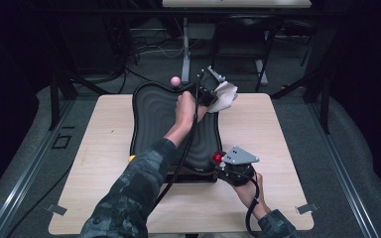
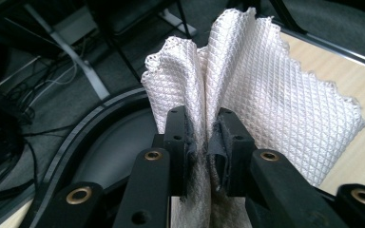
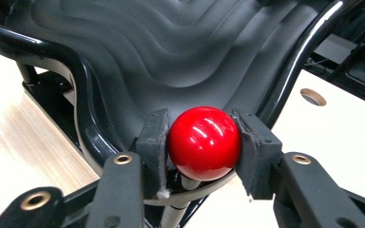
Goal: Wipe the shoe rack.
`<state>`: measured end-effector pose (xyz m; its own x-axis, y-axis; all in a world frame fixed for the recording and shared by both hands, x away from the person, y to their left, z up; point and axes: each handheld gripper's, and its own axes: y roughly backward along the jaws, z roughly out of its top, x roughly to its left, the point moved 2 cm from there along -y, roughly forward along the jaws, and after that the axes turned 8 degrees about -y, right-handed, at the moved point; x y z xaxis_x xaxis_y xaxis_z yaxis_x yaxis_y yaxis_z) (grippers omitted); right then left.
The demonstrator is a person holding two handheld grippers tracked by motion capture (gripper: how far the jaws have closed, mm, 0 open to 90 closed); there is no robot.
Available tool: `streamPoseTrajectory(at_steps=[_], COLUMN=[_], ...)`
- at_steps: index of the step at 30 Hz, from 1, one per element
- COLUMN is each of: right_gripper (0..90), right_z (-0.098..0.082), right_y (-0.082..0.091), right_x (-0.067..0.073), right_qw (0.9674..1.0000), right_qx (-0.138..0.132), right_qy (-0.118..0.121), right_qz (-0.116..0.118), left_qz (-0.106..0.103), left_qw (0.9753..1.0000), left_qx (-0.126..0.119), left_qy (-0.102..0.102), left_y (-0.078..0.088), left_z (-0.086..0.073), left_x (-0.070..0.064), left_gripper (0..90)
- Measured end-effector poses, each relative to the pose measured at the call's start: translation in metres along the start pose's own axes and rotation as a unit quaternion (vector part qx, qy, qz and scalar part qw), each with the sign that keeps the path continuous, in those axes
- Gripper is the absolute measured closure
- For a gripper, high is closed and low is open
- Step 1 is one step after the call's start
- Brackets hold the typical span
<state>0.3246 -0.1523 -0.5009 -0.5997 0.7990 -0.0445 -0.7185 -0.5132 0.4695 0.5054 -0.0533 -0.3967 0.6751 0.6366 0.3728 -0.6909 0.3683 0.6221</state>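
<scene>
Jaws are pinching a white cloth on the left and sitting around a red ball on the right.

Left gripper is squeezing the folded cloth between its pads and holding it up over the far right edge of the black wavy tray, where the tray's rim is meeting the worktop. Right gripper is sitting at the tray's near right corner, its pads resting against both sides of the red ball on a thin post, just beside the shiny rim. A pink ball is standing at the tray's far edge, near the cloth. Bare worktop is lying open to the left and right of the tray, with plenty of room.
</scene>
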Motion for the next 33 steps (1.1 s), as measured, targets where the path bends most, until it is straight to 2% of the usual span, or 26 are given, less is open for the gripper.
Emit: streamPoseTrajectory(at_steps=[3, 6, 13, 27, 33], right_gripper=[54.6, 54.8, 59.1, 59.6, 59.6], right_z=[-0.001, -0.002, -0.004, -0.005, -0.005], right_y=[0.002, 0.004, 0.006, 0.006, 0.005], right_x=[0.001, -0.001, -0.002, -0.004, -0.004], right_qw=[0.9999, 1.0000, 1.0000, 0.9999, 0.9999], right_qx=[0.002, 0.005, 0.001, 0.002, -0.001], right_qy=[0.001, -0.002, -0.008, -0.011, -0.013], right_qz=[-0.012, -0.001, 0.002, 0.005, 0.007], left_qz=[-0.008, -0.015, -0.032, -0.065, -0.079], left_qw=[0.9999, 0.9997, 0.9991, 0.9972, 0.9956], left_qx=[0.002, 0.003, 0.003, 0.000, 0.003], left_qy=[-0.011, -0.021, -0.026, -0.036, -0.050], left_y=[0.001, 0.003, 0.008, 0.021, 0.028], left_z=[-0.003, -0.007, -0.017, -0.042, -0.054], left_x=[-0.007, -0.012, -0.021, -0.039, -0.053], left_gripper=[76.4, 76.4, 76.5, 76.5, 76.4])
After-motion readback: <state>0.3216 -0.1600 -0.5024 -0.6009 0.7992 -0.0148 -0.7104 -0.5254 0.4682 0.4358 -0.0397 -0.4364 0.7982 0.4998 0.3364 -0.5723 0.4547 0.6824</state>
